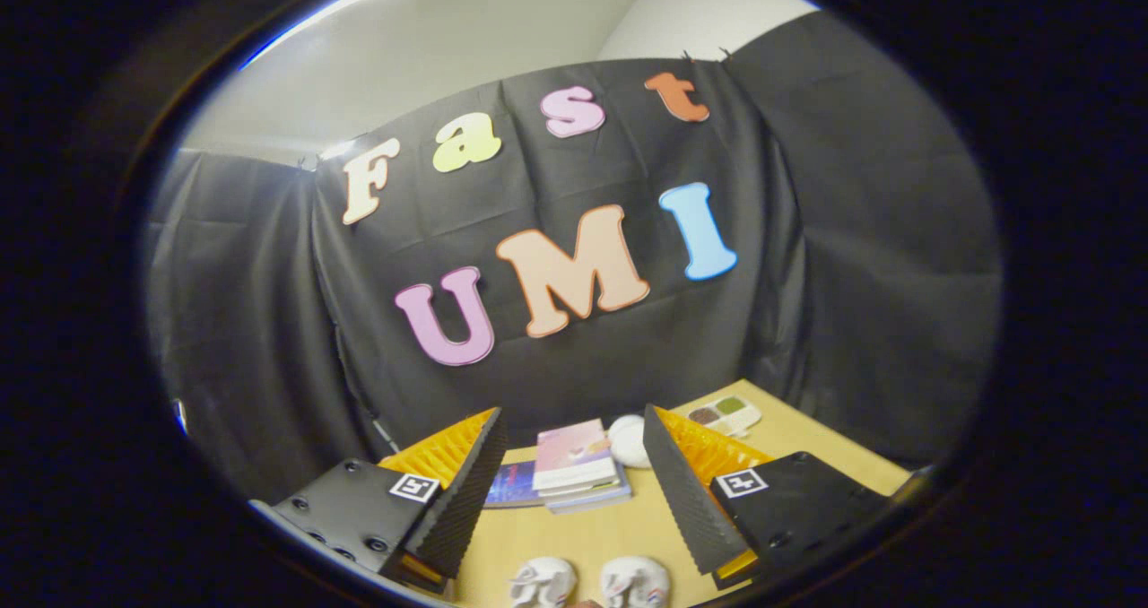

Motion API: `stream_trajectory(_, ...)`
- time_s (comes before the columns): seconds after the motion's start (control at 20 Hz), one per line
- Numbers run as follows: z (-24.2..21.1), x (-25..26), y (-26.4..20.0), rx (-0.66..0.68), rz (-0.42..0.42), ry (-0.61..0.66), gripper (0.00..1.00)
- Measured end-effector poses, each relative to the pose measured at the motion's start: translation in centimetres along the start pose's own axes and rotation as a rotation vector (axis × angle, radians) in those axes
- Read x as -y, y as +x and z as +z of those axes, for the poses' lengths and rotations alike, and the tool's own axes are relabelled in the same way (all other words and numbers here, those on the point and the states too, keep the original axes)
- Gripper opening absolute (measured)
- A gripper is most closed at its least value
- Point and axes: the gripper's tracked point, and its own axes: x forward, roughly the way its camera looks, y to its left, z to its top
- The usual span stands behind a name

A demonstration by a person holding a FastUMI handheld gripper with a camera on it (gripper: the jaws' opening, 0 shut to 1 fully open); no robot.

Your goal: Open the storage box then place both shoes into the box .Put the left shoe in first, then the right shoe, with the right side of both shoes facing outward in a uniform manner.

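Gripper view: the gripper (574, 433) is held above a light wooden table (592, 536), its 2 fingers spread wide apart with nothing between them — the claw is open and grips nothing. Each finger (466, 491) shows a ribbed inner face and carries a small square marker (414, 488) on its body.

Low between the fingers, nearer the camera than their tips, stand the 2 shoes — the one by the left finger (543, 583) and the one by the right finger (635, 581) — side by side on the table. Both are white with small red and blue touches, and they are just apart from each other. Only their near upper parts can be seen, so which is the left shoe and which the right cannot be told.

Beyond the fingertips lies a small stack of books (574, 464), the top one with a pale pink cover, with a darker book (513, 485) just beside it toward the left finger. Behind the stack sits a rounded white object (628, 439), too partly hidden to identify. Farther back, near the table's far corner, is a pale tray (726, 415) with several compartments; 2 hold something dark brown and green — what it is cannot be made out.

The black cloth wall (852, 276) rises behind the table.
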Motion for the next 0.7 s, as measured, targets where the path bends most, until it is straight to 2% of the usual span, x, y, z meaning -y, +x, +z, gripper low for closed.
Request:
stream_trajectory(0.35, -13.1, -8.6, -1.4, -0.227, 0.141, 0.344, 0.97)
stream_trajectory(0.7, -25.0, -15.9, -4.4, -0.523, 0.224, 0.613, 0.98)
